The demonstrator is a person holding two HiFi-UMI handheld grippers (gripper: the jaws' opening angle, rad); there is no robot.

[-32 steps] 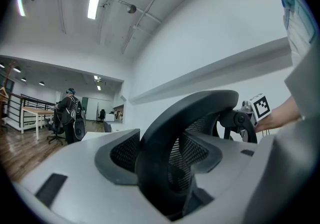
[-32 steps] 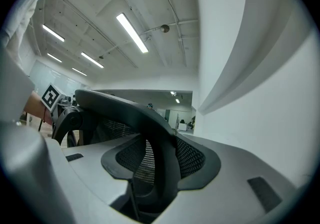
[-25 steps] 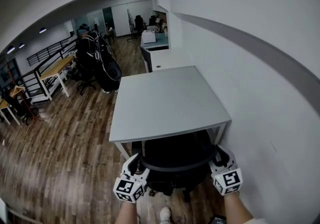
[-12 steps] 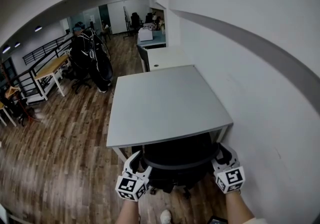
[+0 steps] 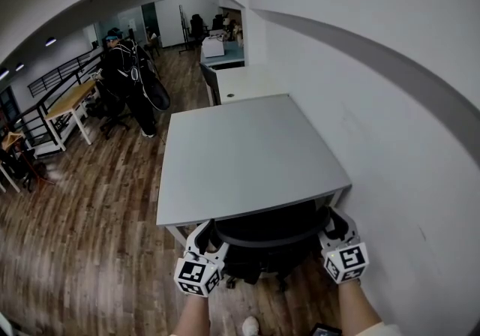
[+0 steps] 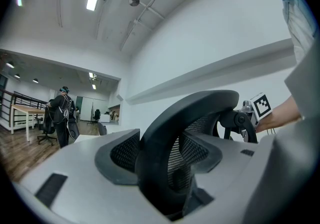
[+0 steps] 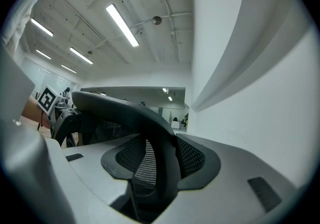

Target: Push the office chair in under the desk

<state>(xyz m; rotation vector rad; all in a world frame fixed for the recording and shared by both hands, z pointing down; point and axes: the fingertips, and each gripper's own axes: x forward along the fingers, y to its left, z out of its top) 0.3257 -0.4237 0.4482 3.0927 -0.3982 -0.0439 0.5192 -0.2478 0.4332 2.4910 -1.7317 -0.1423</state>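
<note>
The jaws of the left gripper [image 6: 170, 150] are clamping the left end of the curved top rail of one black mesh-backed office chair [image 6: 187, 118], its dark moulded pads [image 6: 116, 154] pressing the smooth plastic rim from both sides. At the other end of the rail, the jaws of the right gripper [image 7: 160, 165] are standing fairly wide and gripping the same rim, with fine woven mesh showing behind it. In the head view the two grippers, left [image 5: 204, 235] and right [image 5: 335, 223], are each carrying one white cube printed with black squares [image 5: 196, 276].

Far to the left, one person in dark clothes [image 5: 129, 72] is standing on the brown wood-plank floor [image 5: 82, 207] near a wooden-topped table [image 5: 69, 100]. In the middle, one pale grey rectangular desk [image 5: 247, 151] with a flat matte top is standing against the wall, and a second, white desk [image 5: 251, 83] is sitting just behind it. The chair [image 5: 266, 241] is sitting at the grey desk's near edge, its seat tucked under the top and its backrest just outside. On the right, a smooth white wall [image 5: 390, 147] crossed by one grey band is running alongside
</note>
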